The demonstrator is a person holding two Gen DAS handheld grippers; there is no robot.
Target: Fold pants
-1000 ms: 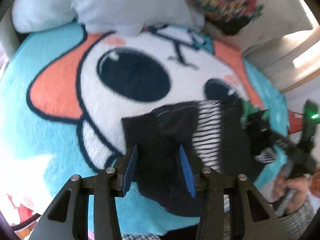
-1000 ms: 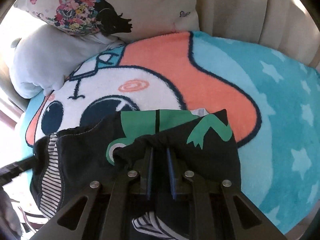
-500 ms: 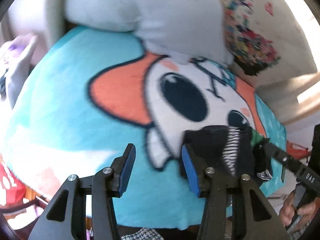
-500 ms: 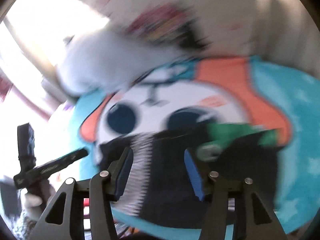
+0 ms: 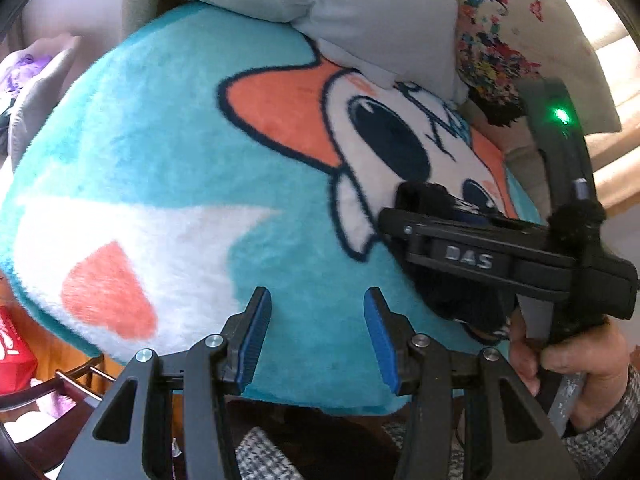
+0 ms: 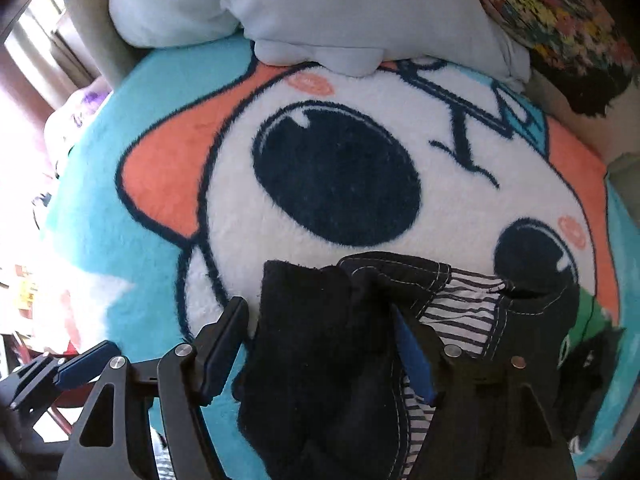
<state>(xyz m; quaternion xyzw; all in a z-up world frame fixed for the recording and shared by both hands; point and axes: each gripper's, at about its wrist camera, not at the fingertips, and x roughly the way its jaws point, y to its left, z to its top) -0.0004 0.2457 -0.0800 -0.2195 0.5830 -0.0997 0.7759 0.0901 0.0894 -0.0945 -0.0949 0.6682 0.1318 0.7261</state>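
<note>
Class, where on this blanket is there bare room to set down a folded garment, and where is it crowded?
Free: the blanket's teal and white stretch left of the pants. Crowded: the top edge under the pillows, and around the pants themselves.

Colours on my blanket, my pants and my two tools

My blanket [image 6: 132, 264] is turquoise with a white cartoon face, navy eyes and outlines, orange ears and pink cheek spots; the left wrist view shows a white star with an orange patch at lower left. My pants [image 6: 320, 344] are black with white stitching, a black-and-white striped lining and a green patch at right. Pale blue pillow [image 6: 304, 8] at top, multicoloured floral cushion [image 6: 556, 12] upper right. My left gripper [image 5: 316, 334] and right gripper [image 6: 320, 348] are black with blue pads.
</note>
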